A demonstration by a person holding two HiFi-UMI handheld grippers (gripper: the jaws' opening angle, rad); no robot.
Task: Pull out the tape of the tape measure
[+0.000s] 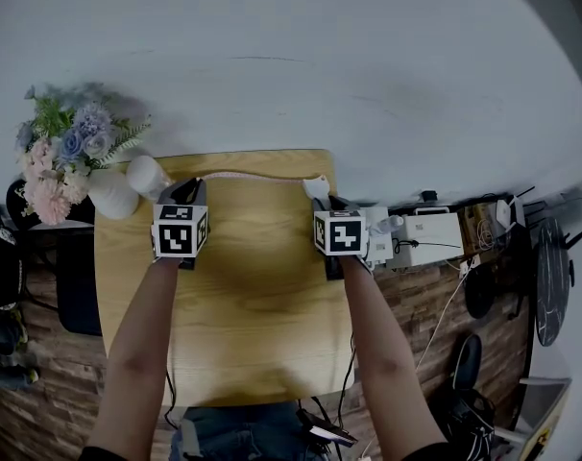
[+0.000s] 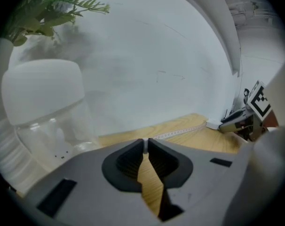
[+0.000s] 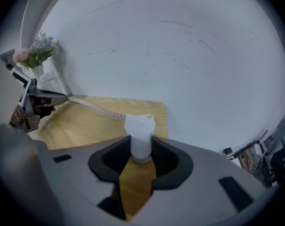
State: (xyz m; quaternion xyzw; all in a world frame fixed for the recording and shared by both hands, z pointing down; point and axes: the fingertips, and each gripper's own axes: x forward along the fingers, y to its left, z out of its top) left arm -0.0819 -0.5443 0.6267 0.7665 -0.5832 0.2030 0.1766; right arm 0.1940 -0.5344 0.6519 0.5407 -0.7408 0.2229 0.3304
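A white tape measure case [image 3: 139, 135] sits between the pads of my right gripper [image 3: 140, 148], which is shut on it. Its pale tape [image 3: 98, 107] runs out leftward along the far edge of the wooden table [image 1: 253, 296] to my left gripper [image 3: 43, 98]. In the left gripper view the left gripper [image 2: 146, 144] is shut, with a thin white sliver of the tape's end pinched at its tips. The tape [image 2: 180, 132] leads away to the case [image 2: 213, 124]. In the head view the tape [image 1: 257, 174] spans between the left gripper [image 1: 197, 184] and the right gripper [image 1: 317, 190].
A white vase of flowers [image 1: 70, 152] and a white-capped clear jar [image 1: 145, 174] stand at the table's far left corner, close to the left gripper. White boxes and cables [image 1: 425, 238] lie right of the table. A white wall rises just behind the far edge.
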